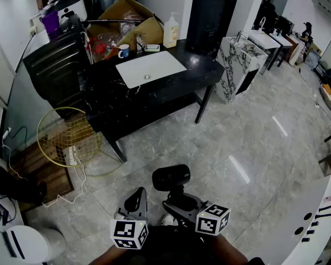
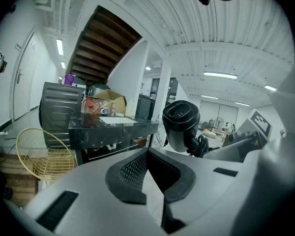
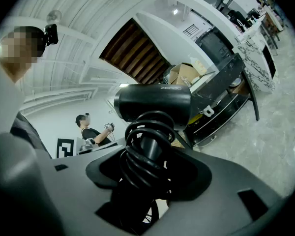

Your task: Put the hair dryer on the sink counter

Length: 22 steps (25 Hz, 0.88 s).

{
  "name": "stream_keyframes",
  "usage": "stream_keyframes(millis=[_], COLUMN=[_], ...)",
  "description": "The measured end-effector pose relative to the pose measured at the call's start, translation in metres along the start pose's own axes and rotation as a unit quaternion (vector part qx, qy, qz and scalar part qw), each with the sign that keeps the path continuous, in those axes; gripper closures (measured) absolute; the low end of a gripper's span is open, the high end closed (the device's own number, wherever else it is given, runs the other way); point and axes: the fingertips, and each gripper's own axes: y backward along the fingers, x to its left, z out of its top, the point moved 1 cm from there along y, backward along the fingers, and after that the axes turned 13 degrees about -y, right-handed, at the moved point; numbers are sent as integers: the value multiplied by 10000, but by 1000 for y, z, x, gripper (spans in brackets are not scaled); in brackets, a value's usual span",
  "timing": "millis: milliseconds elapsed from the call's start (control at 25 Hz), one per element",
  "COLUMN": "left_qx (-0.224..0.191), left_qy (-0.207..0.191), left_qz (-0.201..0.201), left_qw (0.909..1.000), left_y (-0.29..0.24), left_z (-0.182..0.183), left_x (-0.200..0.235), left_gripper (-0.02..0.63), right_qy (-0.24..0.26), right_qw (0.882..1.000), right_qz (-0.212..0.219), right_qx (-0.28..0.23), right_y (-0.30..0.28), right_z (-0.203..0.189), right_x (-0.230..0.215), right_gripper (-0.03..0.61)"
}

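Observation:
A black hair dryer [image 1: 171, 177] with its cord coiled round the handle stands up out of my right gripper [image 1: 180, 204], which is shut on that handle. In the right gripper view the dryer's barrel [image 3: 152, 104] lies crosswise above the gripper [image 3: 145, 176]. My left gripper [image 1: 135, 201] hangs beside it at the left, shut and holding nothing; its pads meet in the left gripper view [image 2: 150, 168], where the hair dryer [image 2: 181, 122] shows at the right. The black sink counter [image 1: 171, 90] with its white basin [image 1: 150, 68] stands some way ahead across the floor.
On the counter's back edge are a soap bottle [image 1: 170, 31], a mug [image 1: 123, 51] and a cardboard box [image 1: 129, 15]. A black cabinet [image 1: 49, 70] and a gold wire basket [image 1: 66, 139] stand to its left, a marble unit [image 1: 240, 65] to its right. A person [image 3: 88, 129] stands behind me.

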Motion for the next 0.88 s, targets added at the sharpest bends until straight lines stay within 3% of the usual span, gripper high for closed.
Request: stream_keyframes(millis=[520,880], left_qx=[24,84], left_qy=[8,21], left_qz=[87,240], left_qw=[10000,9997], left_y=[5,5], left_z=[-2,2], left_x=[6,33], left_gripper=[607,607], right_qy=[31,46], right_qw=[10000,9999], right_qz=[40,133], right_qx=[-11,8], right_y=[-5,-30], right_z=[3,16], right_x=[3,12], right_gripper=[313,313])
